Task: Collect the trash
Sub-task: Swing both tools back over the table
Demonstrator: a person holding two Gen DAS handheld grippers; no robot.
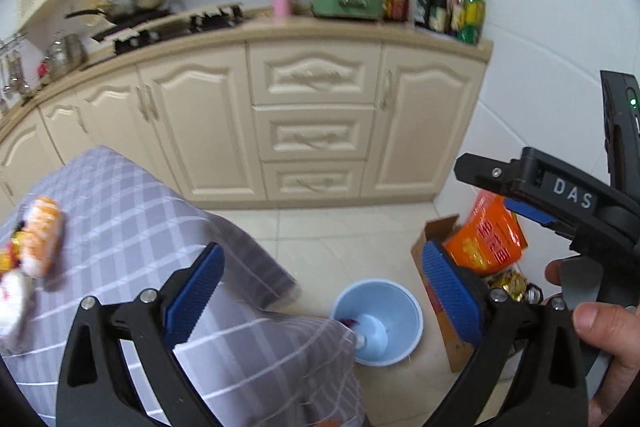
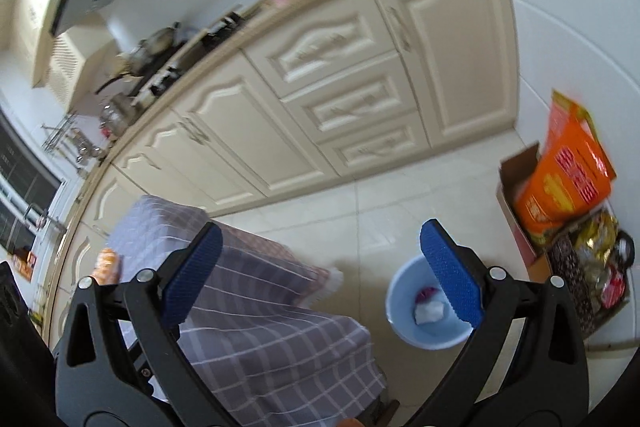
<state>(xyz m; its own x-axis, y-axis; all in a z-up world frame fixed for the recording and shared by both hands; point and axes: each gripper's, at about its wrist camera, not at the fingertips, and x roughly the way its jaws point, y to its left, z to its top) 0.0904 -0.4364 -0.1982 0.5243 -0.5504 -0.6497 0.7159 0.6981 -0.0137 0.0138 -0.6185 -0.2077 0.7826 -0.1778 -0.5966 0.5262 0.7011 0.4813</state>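
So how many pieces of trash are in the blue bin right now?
2 visible in the blue bin: a white crumpled piece near the bottom centre, and a purple scrap touching it on the far side. The right gripper's finger covers part of the bin, so more may be hidden.

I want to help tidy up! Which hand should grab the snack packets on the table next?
Probably left. The snack packets lie at its view's left, on the checked tablecloth. Both hand-held grippers, left and right, are open and empty.
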